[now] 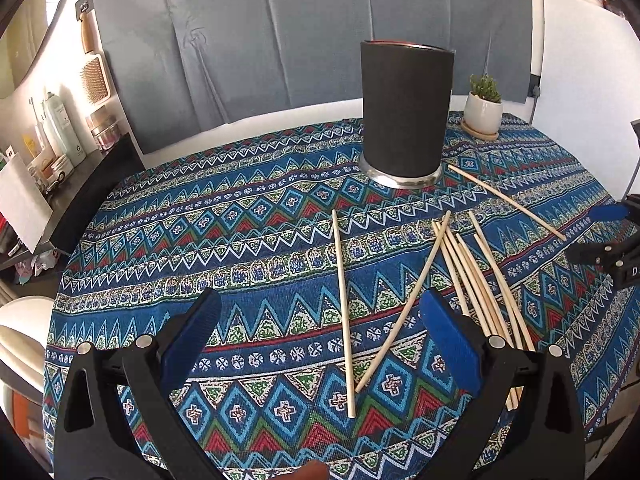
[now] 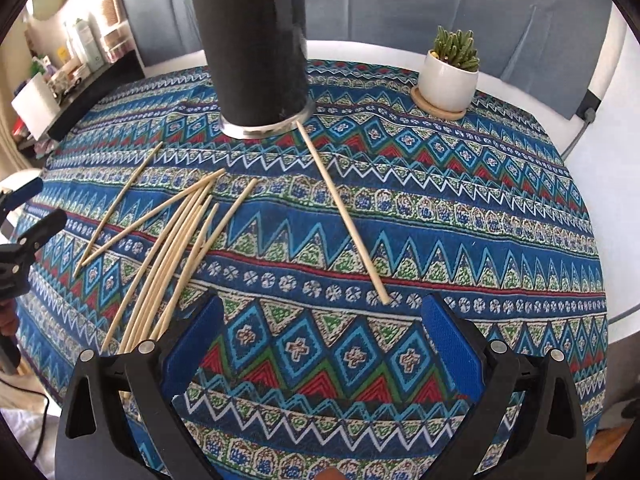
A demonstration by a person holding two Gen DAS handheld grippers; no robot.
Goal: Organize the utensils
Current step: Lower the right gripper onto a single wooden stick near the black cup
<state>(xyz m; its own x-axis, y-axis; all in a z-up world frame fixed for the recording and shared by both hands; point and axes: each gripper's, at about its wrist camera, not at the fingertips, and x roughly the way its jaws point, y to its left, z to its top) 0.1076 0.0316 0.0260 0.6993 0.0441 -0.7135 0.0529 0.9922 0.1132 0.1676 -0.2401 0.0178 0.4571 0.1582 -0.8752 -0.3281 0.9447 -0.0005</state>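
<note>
While both the left gripper (image 1: 320, 328) and right gripper (image 2: 322, 322) hover spread and empty, all visible chopsticks (image 1: 476, 280) lie scattered on the tablecloth (image 1: 240, 240), none visibly in the black holder (image 1: 406, 112).

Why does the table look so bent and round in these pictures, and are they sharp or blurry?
Left wrist view: fisheye lens bulges the patterned blue tablecloth and tilts the tall black cylindrical holder; dark corners, bright glare on the white board at right. Right wrist view: same curving; the thin wooden sticks stay sharp, and the small green succulent in a white pot is evenly daylit.
</note>
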